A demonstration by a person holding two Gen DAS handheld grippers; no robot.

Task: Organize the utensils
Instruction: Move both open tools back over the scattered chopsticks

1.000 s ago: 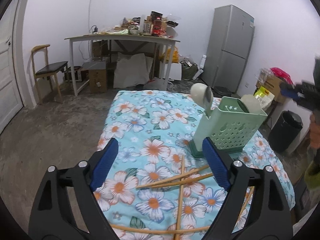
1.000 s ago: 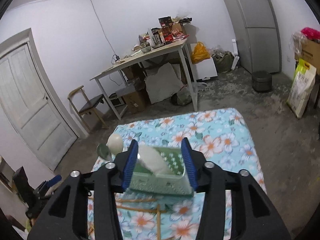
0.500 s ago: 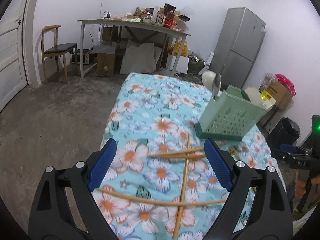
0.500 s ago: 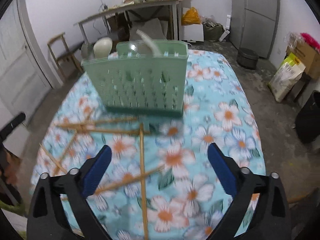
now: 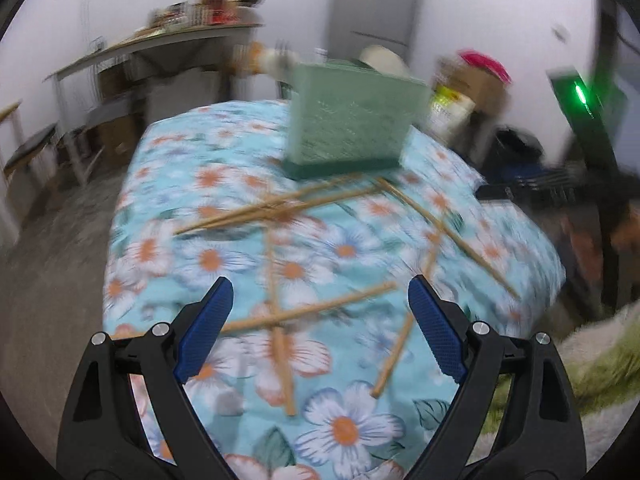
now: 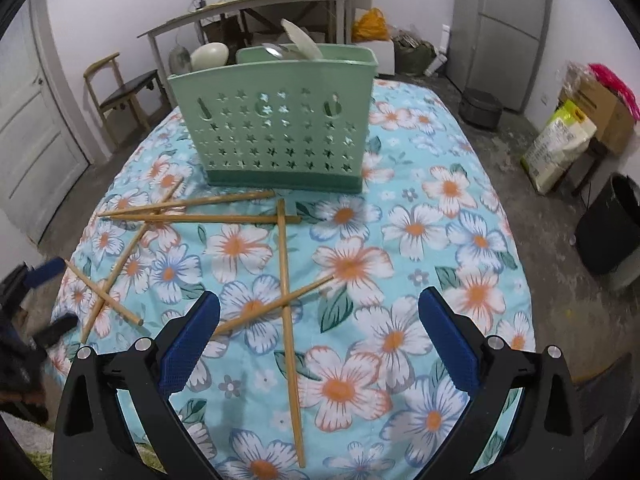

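Note:
A green perforated utensil holder (image 6: 276, 132) stands upright at the back of the floral-clothed table (image 6: 440, 240). A white spoon (image 6: 300, 42) sticks out of its top, and another white spoon (image 6: 210, 56) shows behind it. Several wooden chopsticks (image 6: 288, 280) lie scattered and crossed on the cloth in front of it. My right gripper (image 6: 320, 304) is open above two crossed chopsticks, nothing between its pads. In the blurred left wrist view my left gripper (image 5: 319, 284) is open over crossed chopsticks (image 5: 276, 280), with the holder (image 5: 348, 120) beyond.
A grey fridge (image 6: 512, 28) stands at the back right and a cluttered table (image 6: 256, 4) along the far wall. There is a wooden chair (image 6: 120, 88) at the left, and a black bin (image 6: 612, 224), boxes and a bag (image 6: 560, 144) at the right.
My right gripper let go of the white spoon into the holder, opened wide and dropped low over the cloth. My left gripper swung round and sank closer to the chopsticks.

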